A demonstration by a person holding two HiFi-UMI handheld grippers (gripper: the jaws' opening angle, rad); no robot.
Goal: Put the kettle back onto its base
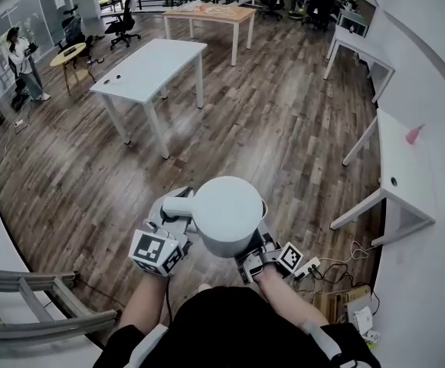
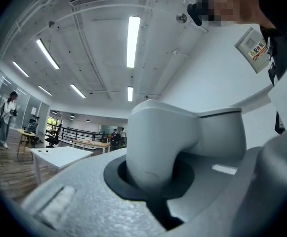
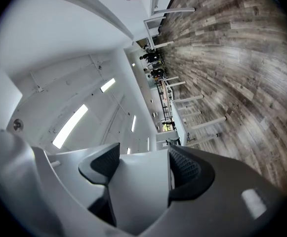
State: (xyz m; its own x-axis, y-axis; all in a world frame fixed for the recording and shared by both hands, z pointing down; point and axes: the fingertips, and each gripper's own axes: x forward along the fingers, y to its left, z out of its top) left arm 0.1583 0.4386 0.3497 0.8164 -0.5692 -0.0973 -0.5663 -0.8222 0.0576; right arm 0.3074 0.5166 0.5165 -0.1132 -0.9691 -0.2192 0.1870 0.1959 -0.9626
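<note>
A white kettle (image 1: 228,215) hangs in the air over the wooden floor, close in front of the person's body, held between both grippers. My left gripper (image 1: 178,222) is shut on its handle (image 2: 155,147), which sticks out to the left; the kettle's body (image 2: 222,132) fills the right of the left gripper view. My right gripper (image 1: 257,245) is shut on the kettle's right side, where a white part of the kettle (image 3: 139,181) sits pressed between the two black pads (image 3: 188,169). No kettle base shows in any view.
Wooden floor (image 1: 268,129) lies below. A white table (image 1: 149,67) stands ahead, and another (image 1: 406,175) with a small red thing at the right wall. A ladder (image 1: 31,313) lies at lower left. Cables and a power strip (image 1: 314,268) lie at lower right. A person (image 1: 21,60) stands far left.
</note>
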